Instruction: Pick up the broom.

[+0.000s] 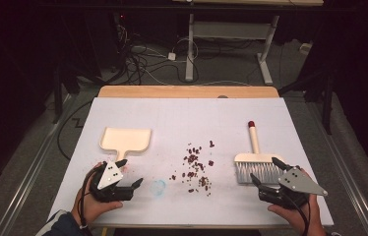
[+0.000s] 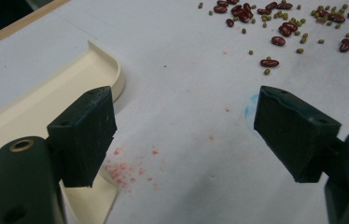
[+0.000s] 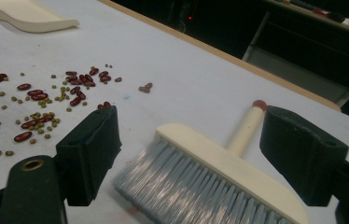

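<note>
1. The left gripper (image 1: 132, 173), black with a grey three-cornered plate, is sitting at the lower left of the high view, gripped by the person's left hand (image 1: 93, 199) rising from the bottom edge; its jaws are standing wide apart and holding nothing.
2. In the left gripper view, its left jaw is hovering over the corner of the one cream plastic dustpan (image 2: 32, 100), while its right jaw is hanging above bare sheet.
3. The right gripper (image 1: 266, 170), of the same make, is resting at the lower right of the high view in the person's right hand (image 1: 297, 212); its jaws are also gaping, clamping nothing.
4. In the right gripper view, the one cream hand brush with grey bristles (image 3: 200, 175) is lying between those jaws, untouched by either pad.
5. The brush's handle, tipped red, is pointing toward the top of the high view.
6. One scatter of red beans and small green beans (image 1: 195, 167), too many to count, is lying at centre on the white table sheet (image 1: 187, 118), between dustpan and brush.
</note>
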Motion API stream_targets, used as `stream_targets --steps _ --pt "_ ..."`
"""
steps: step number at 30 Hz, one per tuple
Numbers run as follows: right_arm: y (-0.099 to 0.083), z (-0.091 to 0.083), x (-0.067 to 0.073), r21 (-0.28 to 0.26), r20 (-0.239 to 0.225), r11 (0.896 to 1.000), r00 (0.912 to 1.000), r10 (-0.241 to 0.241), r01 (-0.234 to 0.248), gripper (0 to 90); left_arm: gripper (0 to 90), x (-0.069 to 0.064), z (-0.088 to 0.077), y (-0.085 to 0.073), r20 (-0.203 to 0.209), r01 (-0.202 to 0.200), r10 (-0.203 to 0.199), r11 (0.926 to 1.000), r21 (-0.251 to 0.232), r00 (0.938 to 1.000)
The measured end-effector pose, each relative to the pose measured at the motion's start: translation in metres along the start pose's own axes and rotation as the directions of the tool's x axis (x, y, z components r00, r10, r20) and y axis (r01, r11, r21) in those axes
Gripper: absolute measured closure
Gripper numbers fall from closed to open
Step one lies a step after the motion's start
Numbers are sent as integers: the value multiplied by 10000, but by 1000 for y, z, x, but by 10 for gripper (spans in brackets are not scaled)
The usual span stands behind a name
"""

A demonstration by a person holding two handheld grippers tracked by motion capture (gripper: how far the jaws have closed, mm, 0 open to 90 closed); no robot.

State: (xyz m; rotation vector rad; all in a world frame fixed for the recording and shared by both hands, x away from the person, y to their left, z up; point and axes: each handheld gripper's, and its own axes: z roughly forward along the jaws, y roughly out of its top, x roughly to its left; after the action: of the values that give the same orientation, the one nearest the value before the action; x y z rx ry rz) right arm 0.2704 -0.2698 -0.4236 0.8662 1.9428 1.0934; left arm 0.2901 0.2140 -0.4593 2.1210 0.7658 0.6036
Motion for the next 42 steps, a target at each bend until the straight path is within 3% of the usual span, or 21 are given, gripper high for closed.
stream_targets --steps 5,10,13,17,22,25,29,33,35,38,39,42 --pt "-2 2 -5 227 -128 9995 9996 234 -231 208 200 -1 2 0 -40 -179 179 9998 68 9998" --pt "4 8 -10 426 -256 9987 9993 287 -276 211 201 -2 3 -5 13 -154 153 9991 400 9999" --pt "9 15 -16 738 -182 9966 9991 385 -371 223 201 -1 2 -5 -2 -10 10 9994 353 10000" --pt "18 30 -33 1543 -485 9843 9944 940 -855 224 201 -3 3 -4 -37 -69 71 9991 421 10000" --pt "31 56 -57 2229 -224 9657 9896 1420 -1335 230 201 -3 7 -2 42 -89 87 9988 472 10000" --pt "40 78 -69 2727 87 9465 9842 1768 -1725 244 201 -3 9 -3 114 -183 176 9981 584 9998" --pt "41 111 -78 3736 604 9039 9778 2005 -2084 278 201 -4 10 -5 171 -231 220 9975 664 9996" --pt "30 144 -86 4648 1446 8448 9640 2231 -2652 326 201 -5 9 -8 179 -277 264 9965 785 9995" --pt "21 157 -87 5267 1799 8036 9603 2131 -2770 346 201 -5 8 -9 152 -268 256 9963 822 9996" --pt "9 171 -89 5808 1734 7562 9534 2469 -3015 394 201 -5 6 -13 101 -266 258 9954 924 9996" --pt "8 171 -91 5734 1636 7572 9494 2682 -3127 431 201 -5 5 -14 82 -233 226 9955 916 9997" --pt "10 171 -89 5827 1264 7595 9554 2668 -2891 583 201 -5 2 -16 -5 -192 193 9950 985 9998"
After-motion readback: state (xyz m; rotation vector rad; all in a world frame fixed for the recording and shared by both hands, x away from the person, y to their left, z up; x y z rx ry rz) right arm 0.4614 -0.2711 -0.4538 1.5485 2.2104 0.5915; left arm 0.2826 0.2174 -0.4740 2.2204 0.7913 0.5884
